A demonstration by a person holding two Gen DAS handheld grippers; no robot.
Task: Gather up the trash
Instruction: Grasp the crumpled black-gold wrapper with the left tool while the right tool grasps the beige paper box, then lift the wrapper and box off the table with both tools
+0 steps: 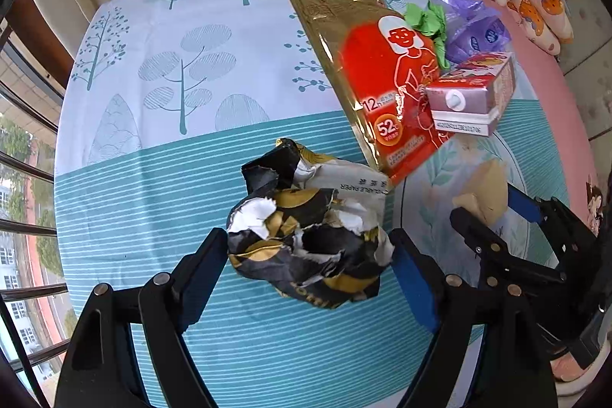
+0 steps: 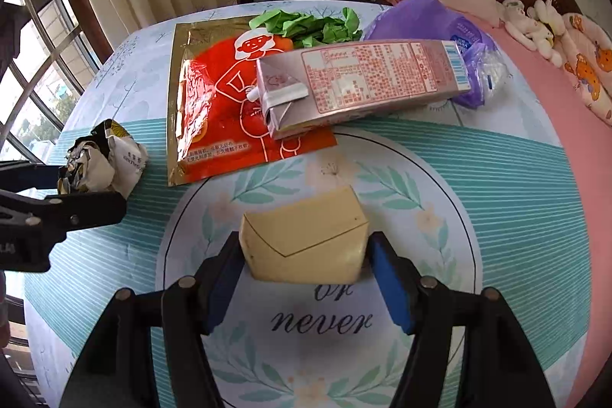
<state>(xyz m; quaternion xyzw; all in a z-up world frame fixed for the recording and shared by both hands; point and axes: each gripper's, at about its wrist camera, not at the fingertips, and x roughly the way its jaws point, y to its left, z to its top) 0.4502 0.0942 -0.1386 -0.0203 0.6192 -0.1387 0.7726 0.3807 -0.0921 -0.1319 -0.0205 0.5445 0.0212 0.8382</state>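
While both claws gape, left claw (image 1: 310, 255) straddles crumpled wrapper (image 1: 306, 228), right claw (image 2: 306, 259) straddles beige box (image 2: 306, 239).

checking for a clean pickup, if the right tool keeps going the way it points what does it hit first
Most likely the tan box, which sits between the open fingers of the right tool. Depth is unclear, so its fingertips may meet the tablecloth beside it.

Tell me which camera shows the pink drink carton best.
The right wrist view: the pink drink carton lies broadside there, its printed label panel and folded spout end fully visible, resting partly on the red and gold packet. The left wrist view shows only its spout end, foreshortened near the frame edge.
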